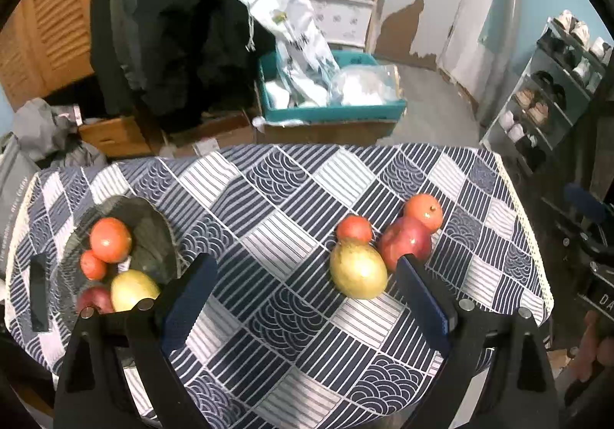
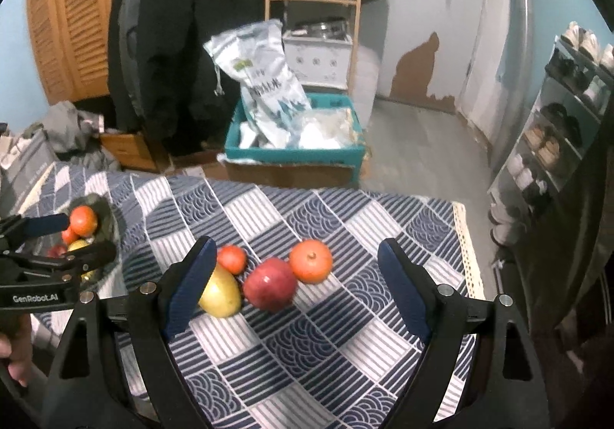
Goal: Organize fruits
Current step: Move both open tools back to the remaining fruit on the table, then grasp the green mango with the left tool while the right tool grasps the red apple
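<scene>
- The desk, draped in a blue-and-white patchwork cloth, carries the fruit in two groups: one already in the dark glass bowl at about nine o'clock in the left wrist view, the other loose on the cloth at about three o'clock.
- In the bowl lie a large orange-red round fruit, a small red round fruit, a yellow-green mango and a dark red apple. They sit bunched against each other, so I take the bowl as the collecting place.
- The loose group is a second yellow-green mango, a small red tomato-like fruit touching its far side, a dark red round apple and an orange round fruit at the apple's one o'clock. All four crowd together, each touching its neighbour.
- The left gripper has its fingers spread wide with nothing between them but cloth. It hangs between bowl and loose heap, with the mango just inside its right finger.
- The right gripper is also wide and empty. Its fingers frame the loose heap, with the red apple nearly centred, which suggests that is its target.
- The left finger of the right gripper overlaps the mango in the picture; whether it touches, I cannot tell.
- Because the fruit are round and packed, closing on one may nudge the others into rolling, so a wide, centred approach makes sense.
</scene>
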Motion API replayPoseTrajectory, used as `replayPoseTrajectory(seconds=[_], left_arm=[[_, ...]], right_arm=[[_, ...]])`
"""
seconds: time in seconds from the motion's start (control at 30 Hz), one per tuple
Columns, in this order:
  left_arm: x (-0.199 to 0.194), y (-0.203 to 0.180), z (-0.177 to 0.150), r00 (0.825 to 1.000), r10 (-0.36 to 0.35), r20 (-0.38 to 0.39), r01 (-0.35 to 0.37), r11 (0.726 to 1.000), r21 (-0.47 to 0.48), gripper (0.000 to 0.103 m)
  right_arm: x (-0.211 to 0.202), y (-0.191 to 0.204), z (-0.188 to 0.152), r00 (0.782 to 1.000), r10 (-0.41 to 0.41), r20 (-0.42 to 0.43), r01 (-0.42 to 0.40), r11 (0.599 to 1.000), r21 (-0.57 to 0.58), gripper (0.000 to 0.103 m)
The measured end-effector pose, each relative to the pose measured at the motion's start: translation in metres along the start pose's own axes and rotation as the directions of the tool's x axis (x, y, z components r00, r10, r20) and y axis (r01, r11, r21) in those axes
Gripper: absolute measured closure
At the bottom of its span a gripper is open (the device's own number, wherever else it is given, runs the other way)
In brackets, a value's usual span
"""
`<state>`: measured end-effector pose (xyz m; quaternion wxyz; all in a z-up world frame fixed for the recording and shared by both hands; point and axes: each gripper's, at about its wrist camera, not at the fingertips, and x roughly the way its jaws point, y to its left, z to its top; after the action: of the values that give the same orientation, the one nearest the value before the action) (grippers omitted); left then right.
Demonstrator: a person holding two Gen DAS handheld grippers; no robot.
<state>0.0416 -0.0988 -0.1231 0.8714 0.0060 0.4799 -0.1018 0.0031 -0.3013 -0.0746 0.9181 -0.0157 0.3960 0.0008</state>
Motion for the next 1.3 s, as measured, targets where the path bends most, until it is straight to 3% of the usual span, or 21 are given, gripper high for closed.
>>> replayPoseTrajectory(seconds=[0.47, 0.77, 1.3], left_arm=[[0.079, -0.025, -0.012, 0.988, -0.001, -0.151, 0.01, 0.999, 0.054, 0.008], [0.114, -0.034, -0.018, 0.975, -0.032, -0.221, 0.038, 0.999, 0.02, 0.008], [0.162, -0.039, -0.024, 0.946, -0.085, -0.314, 0.079, 0.996, -0.032, 0.008]], right_arm=[[0.059, -0.021, -0.025, 0.988, -0.006, -0.156, 0.016, 0.998, 0.06, 0.017], [0.087, -0.032, -0.043, 0.974, 0.014, -0.224, 0.009, 0.995, 0.103, 0.017], [0.112, -0.047, -0.048, 0.961, 0.033, -0.276, 0.013, 0.986, 0.163, 0.017]])
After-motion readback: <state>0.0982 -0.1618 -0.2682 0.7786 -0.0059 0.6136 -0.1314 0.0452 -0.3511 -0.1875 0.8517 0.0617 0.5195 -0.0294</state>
